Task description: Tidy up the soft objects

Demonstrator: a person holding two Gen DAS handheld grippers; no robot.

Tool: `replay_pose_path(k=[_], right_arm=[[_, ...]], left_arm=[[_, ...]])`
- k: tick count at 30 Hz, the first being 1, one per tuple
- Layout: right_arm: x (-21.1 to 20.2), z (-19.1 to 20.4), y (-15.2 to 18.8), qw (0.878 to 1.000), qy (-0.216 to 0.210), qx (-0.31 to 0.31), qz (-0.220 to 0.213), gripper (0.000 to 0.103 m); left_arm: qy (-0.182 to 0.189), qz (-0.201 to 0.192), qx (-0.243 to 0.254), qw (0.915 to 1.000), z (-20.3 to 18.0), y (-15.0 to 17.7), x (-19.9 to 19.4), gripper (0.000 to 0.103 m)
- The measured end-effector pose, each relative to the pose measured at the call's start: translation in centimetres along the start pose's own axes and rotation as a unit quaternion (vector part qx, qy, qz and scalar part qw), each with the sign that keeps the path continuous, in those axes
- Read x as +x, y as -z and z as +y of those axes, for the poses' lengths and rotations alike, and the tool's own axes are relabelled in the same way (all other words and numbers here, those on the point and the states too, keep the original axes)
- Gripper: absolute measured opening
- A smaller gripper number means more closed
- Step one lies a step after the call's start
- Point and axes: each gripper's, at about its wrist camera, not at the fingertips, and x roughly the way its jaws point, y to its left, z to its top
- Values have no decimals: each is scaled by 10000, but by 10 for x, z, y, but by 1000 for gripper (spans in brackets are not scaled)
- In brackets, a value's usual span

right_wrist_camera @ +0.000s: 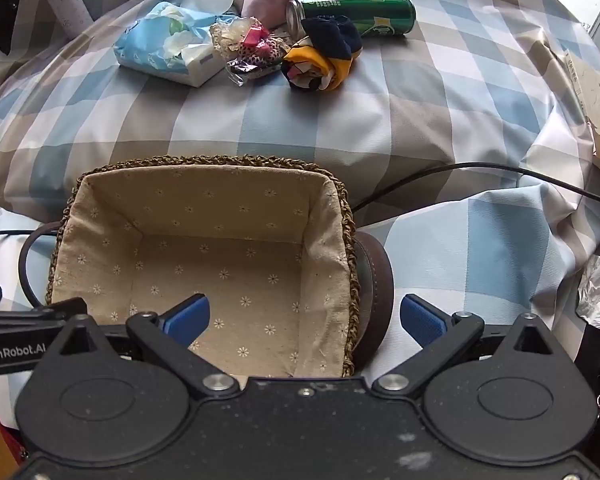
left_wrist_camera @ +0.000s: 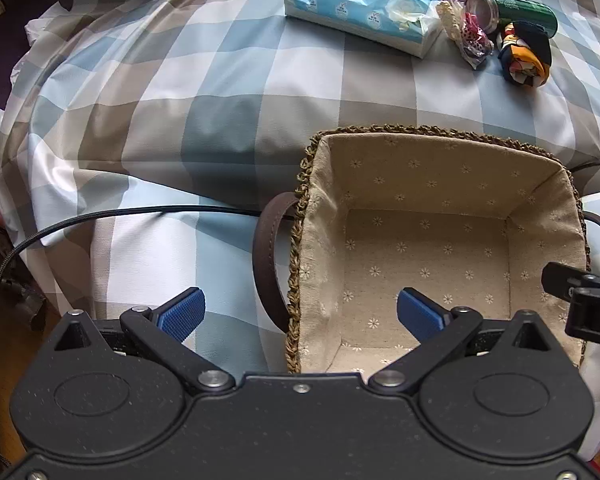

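Your grippers, left (left_wrist_camera: pixel 300 312) and right (right_wrist_camera: pixel 304 318), gape wide, grasping nothing, over the checked cloth (right_wrist_camera: pixel 380 128); the basket (right_wrist_camera: pixel 204 164) sits near, maybe socks (right_wrist_camera: pixel 320 60) at 12 o'clock.

I see basket (left_wrist_camera: pixel 432 248) under my left fingers (left_wrist_camera: pixel 182 314), one finger outside its handle (left_wrist_camera: pixel 266 256), other over its floor. Right fingers (right_wrist_camera: pixel 188 320) straddle opposite wall. Ahead of both, on cloth (left_wrist_camera: pixel 204 92): tissue pack (left_wrist_camera: pixel 360 4), hair ties (left_wrist_camera: pixel 470 36) right of it, sock ball (left_wrist_camera: pixel 526 58) further right, can (left_wrist_camera: pixel 516 10) behind sock ball.
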Motion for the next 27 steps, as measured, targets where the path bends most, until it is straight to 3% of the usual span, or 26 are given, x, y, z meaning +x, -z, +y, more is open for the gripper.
replay_pose_path(k=[27], right_arm=[[6,-1,-7,9996,61,-36,263,102]], left_arm=[[-58,35,66,10000,0,0,-1,99]])
